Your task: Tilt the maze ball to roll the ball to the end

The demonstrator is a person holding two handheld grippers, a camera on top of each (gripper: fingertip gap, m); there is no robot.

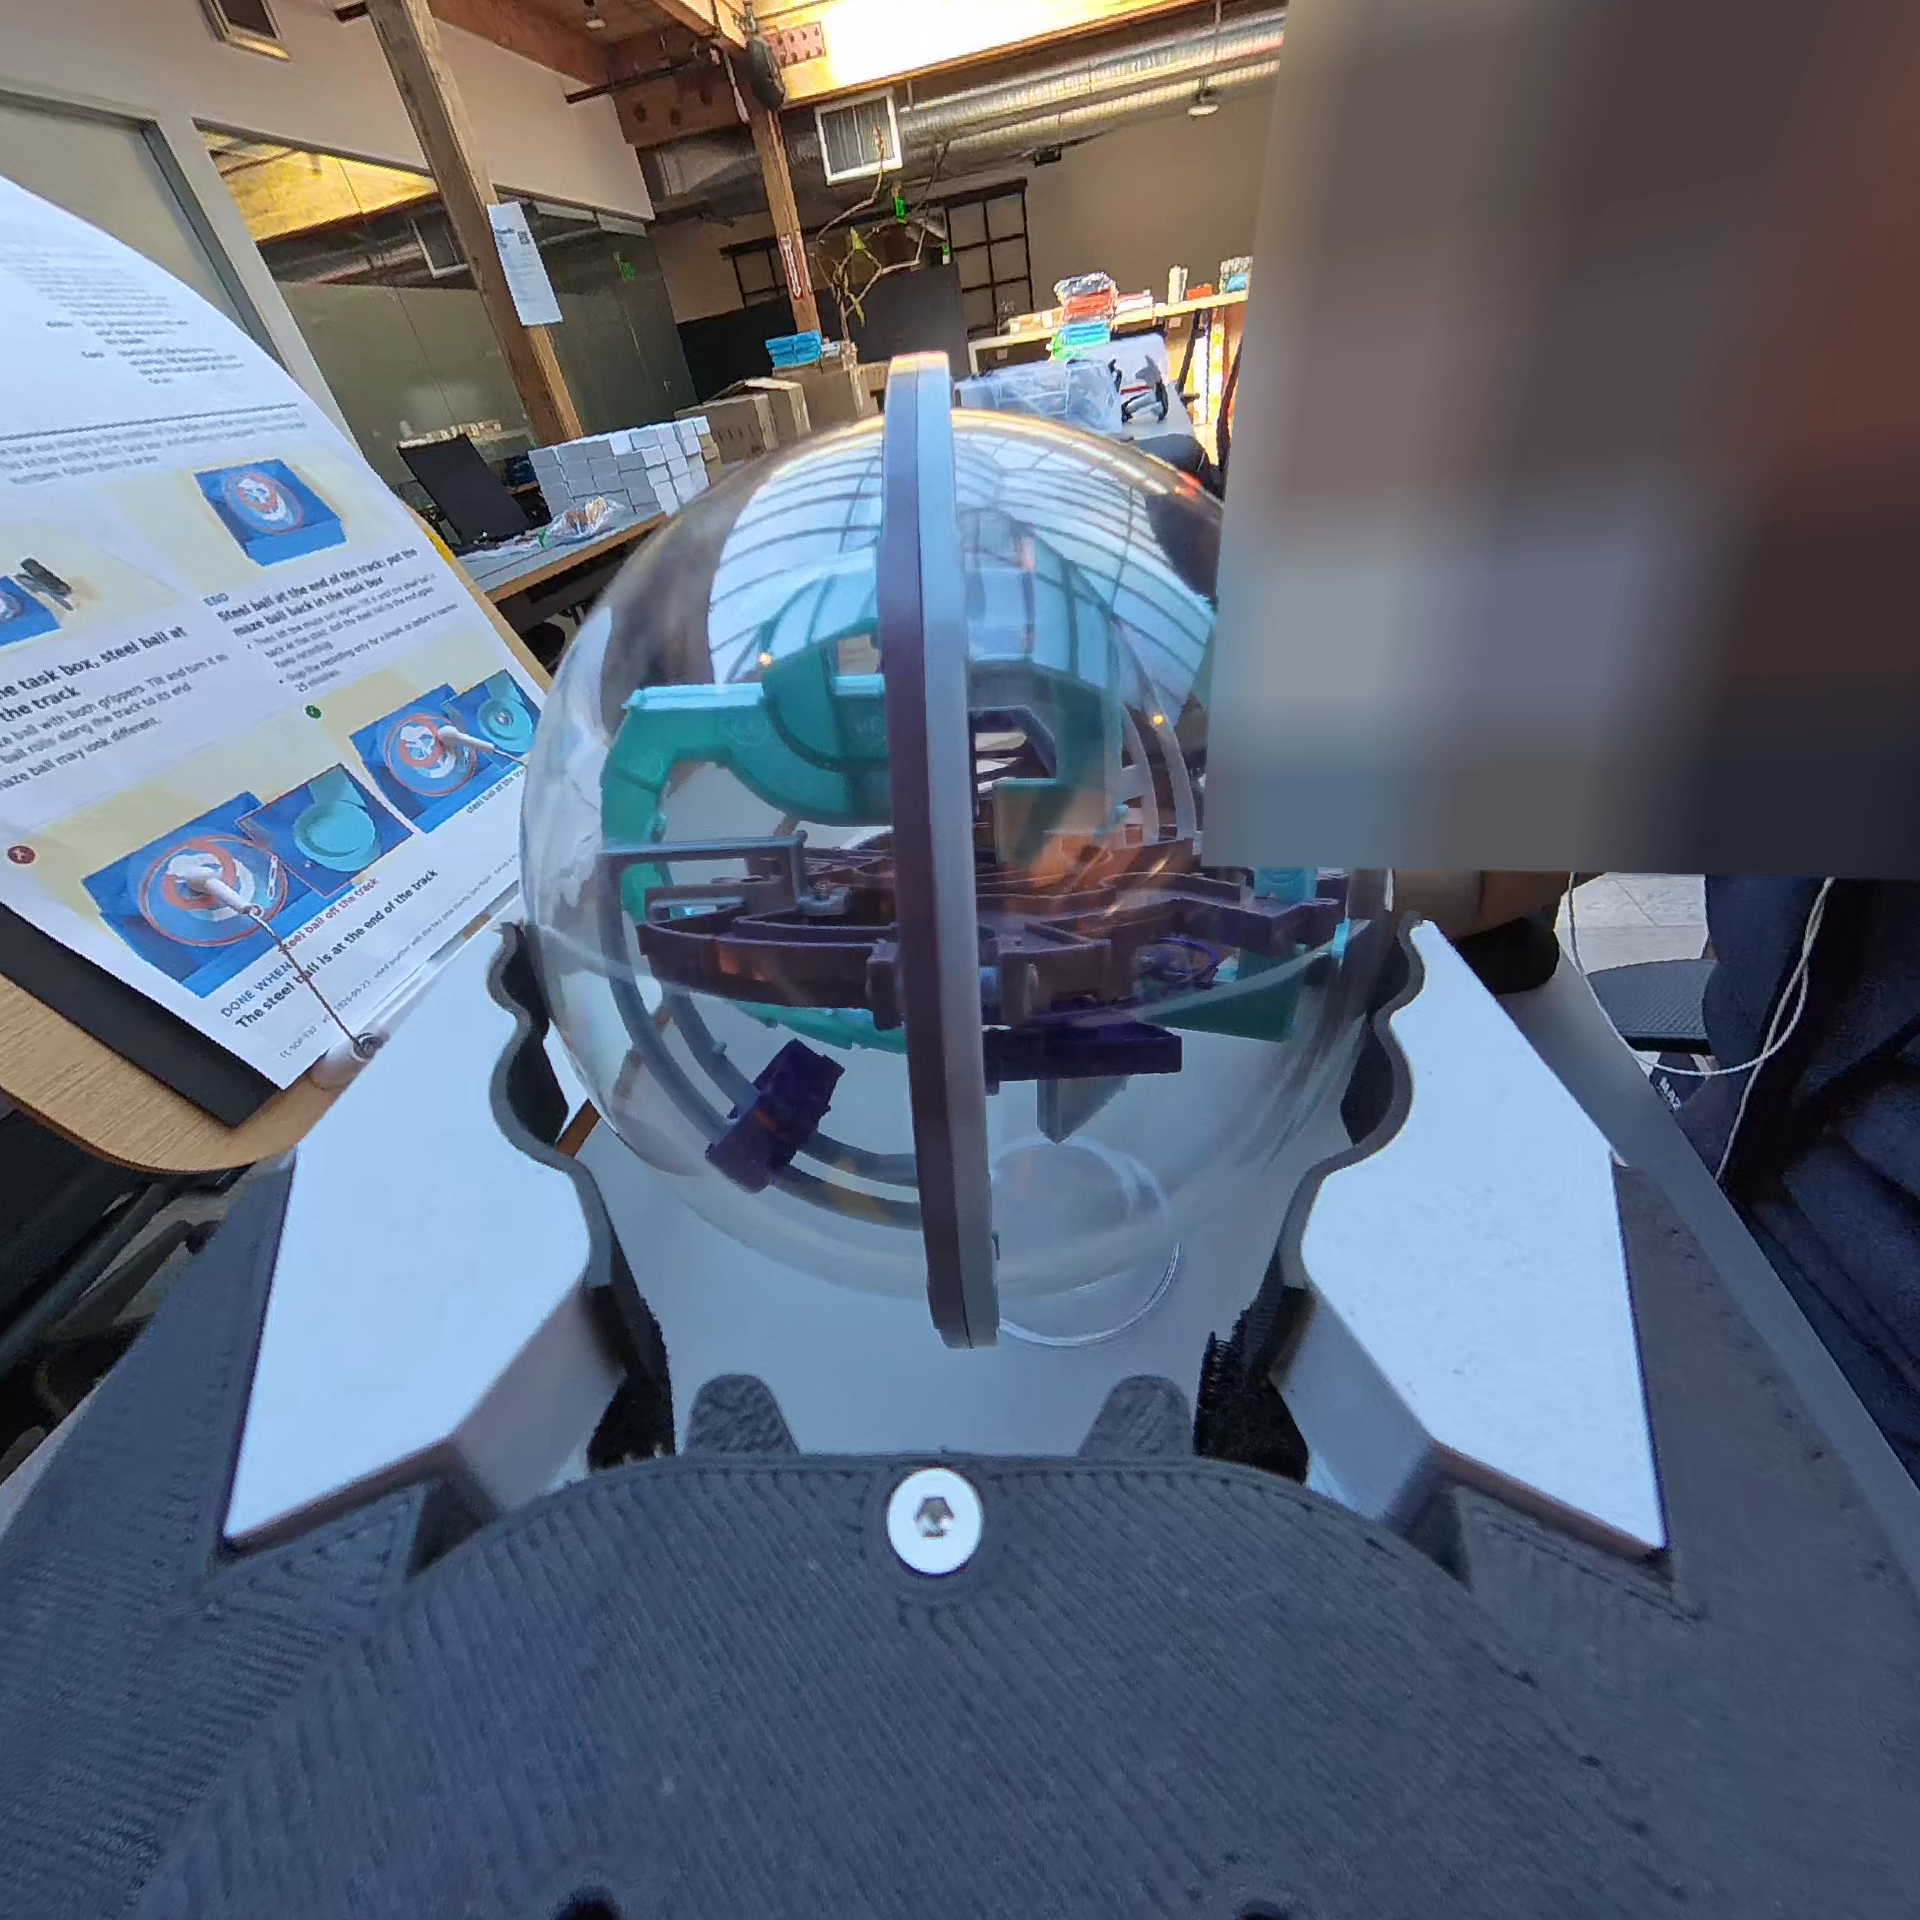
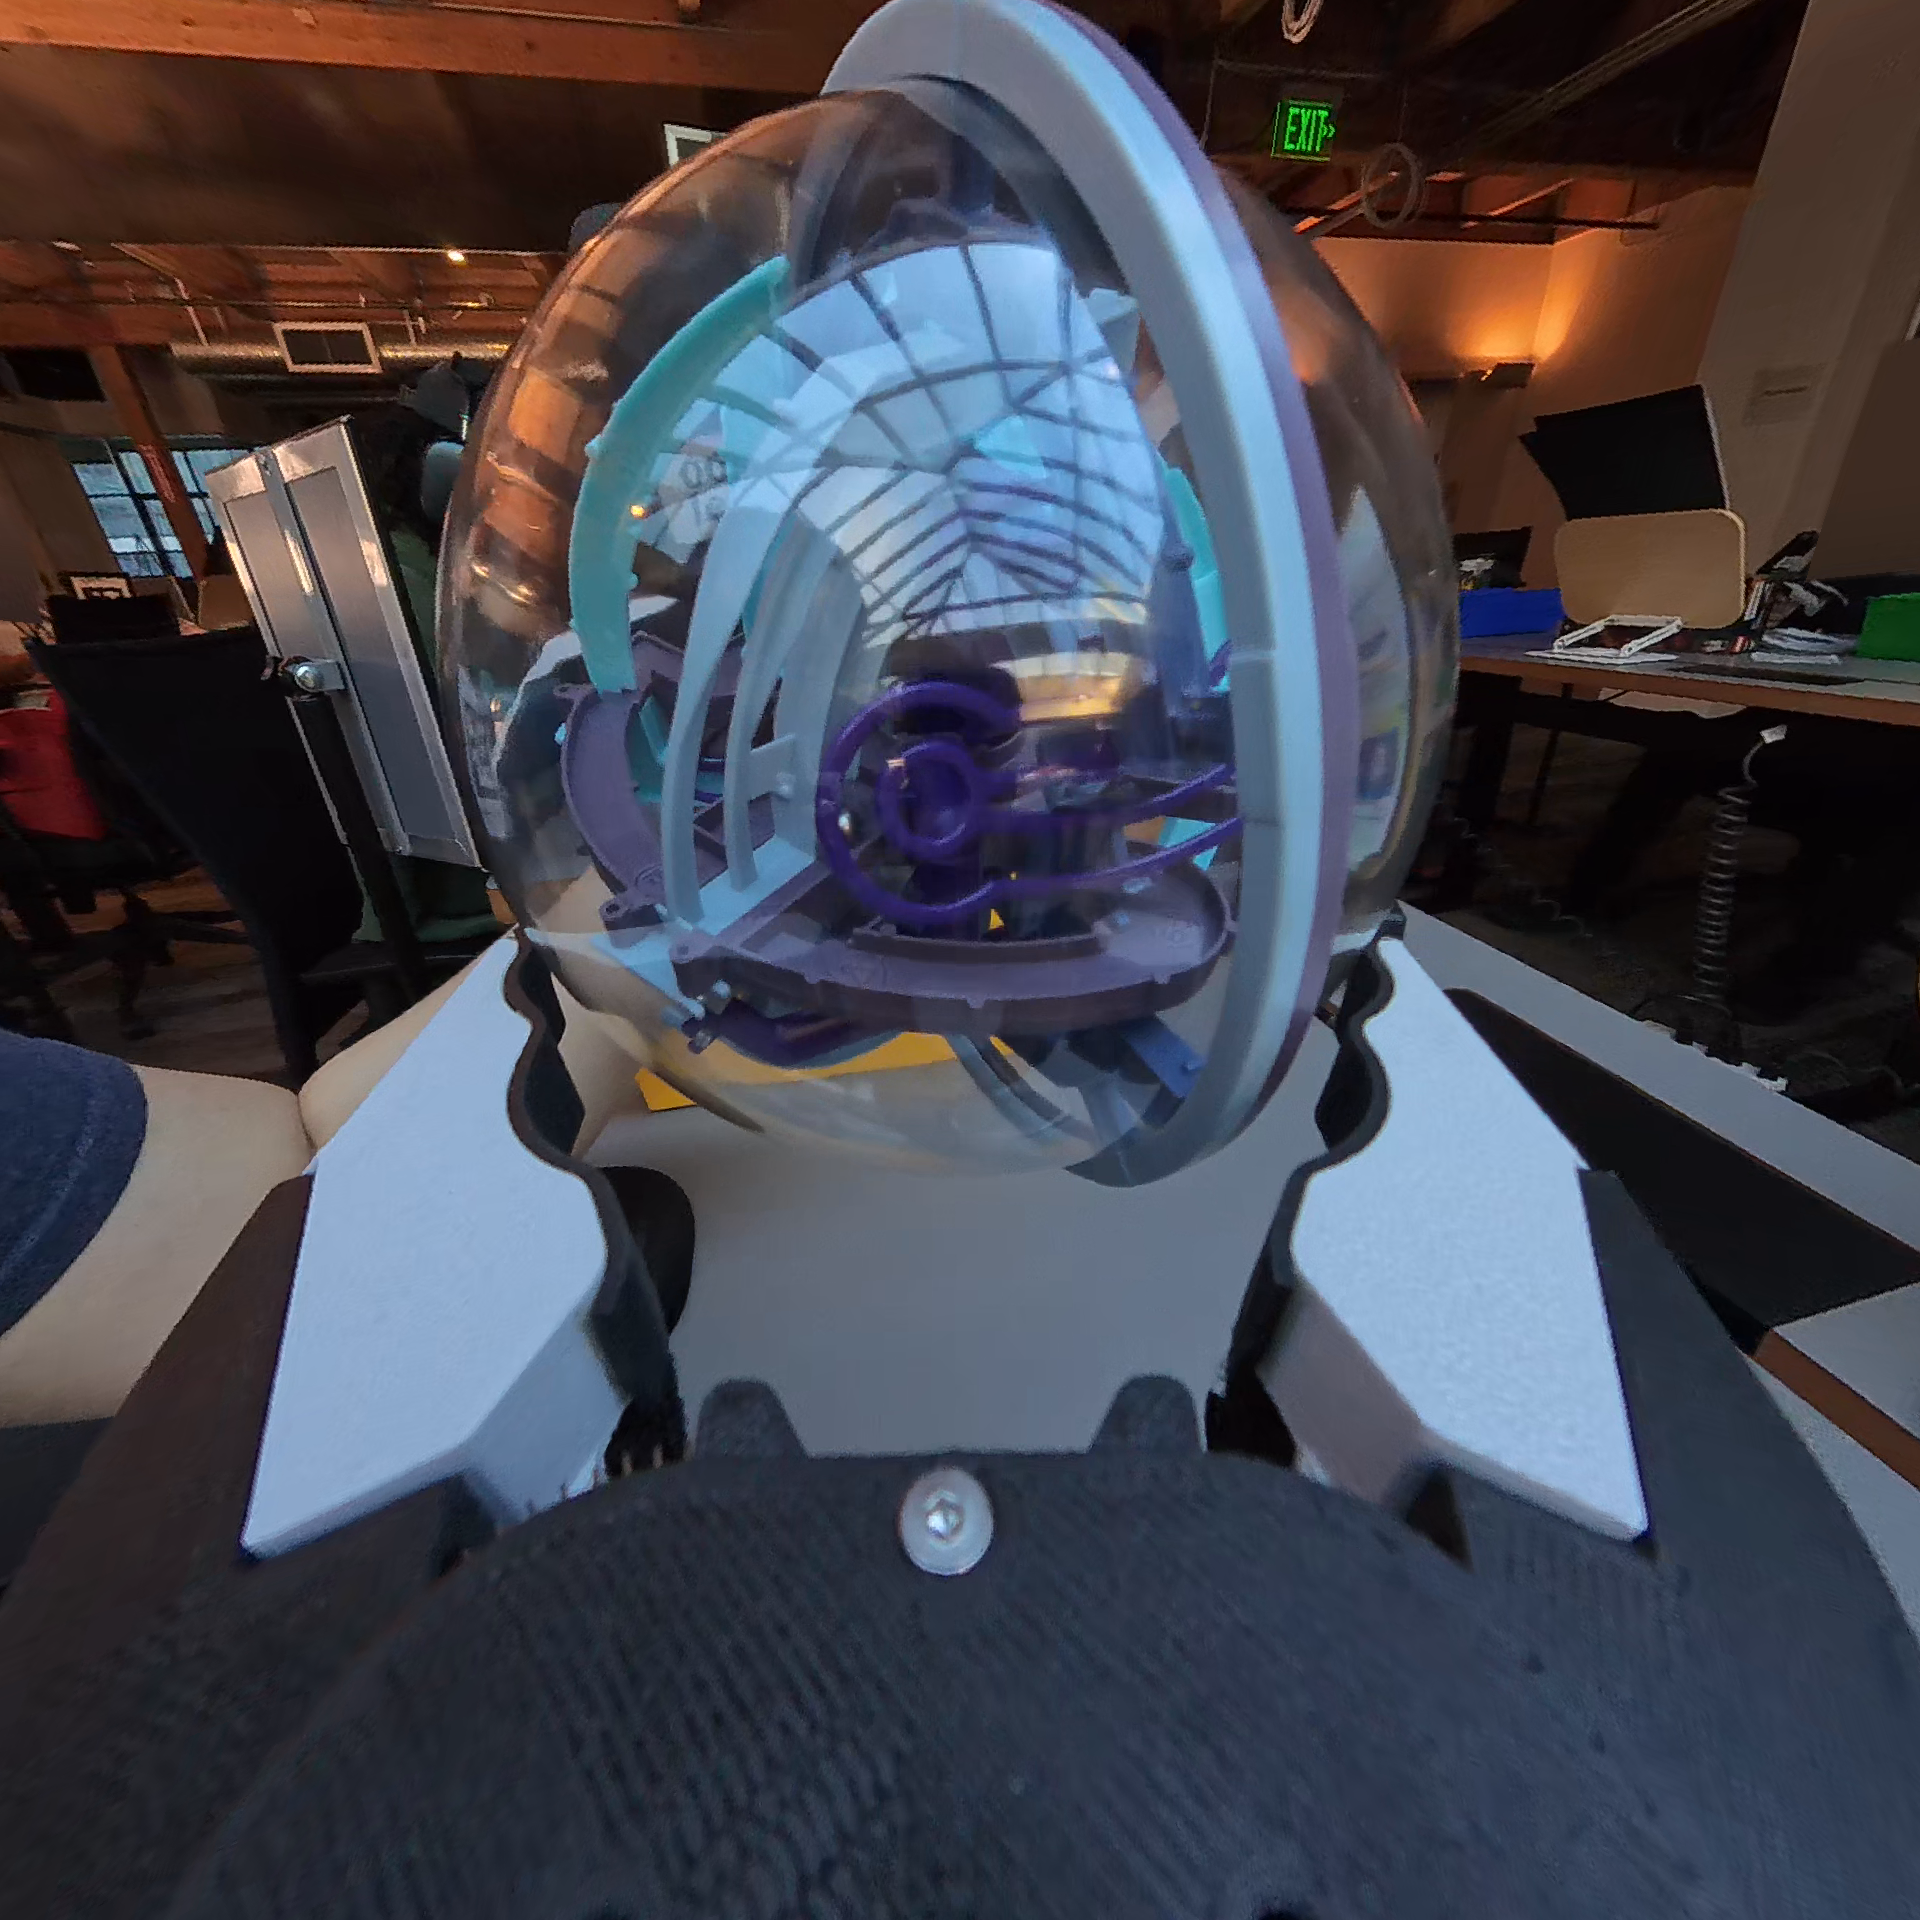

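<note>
The left gripper (image 1: 951, 997) and right gripper (image 2: 940, 997) each clamp the maze ball (image 1: 951, 862), mid-frame. Its steel ball is hard to spot, perhaps on the purple track (image 1: 831, 935); tilt slowly, both grips firm.

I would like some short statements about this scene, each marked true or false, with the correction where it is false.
1. The maze ball is a clear sphere with tracks inside. True.
2. The left hand-held gripper is empty. False: its fingers sit against both sides of the maze ball.
3. The ring around the sphere stands nearly upright in the left wrist view. True.
4. An instruction sheet stands at the left. True.
5. The right hand-held gripper holds a cup. False: it holds the maze ball.
</note>
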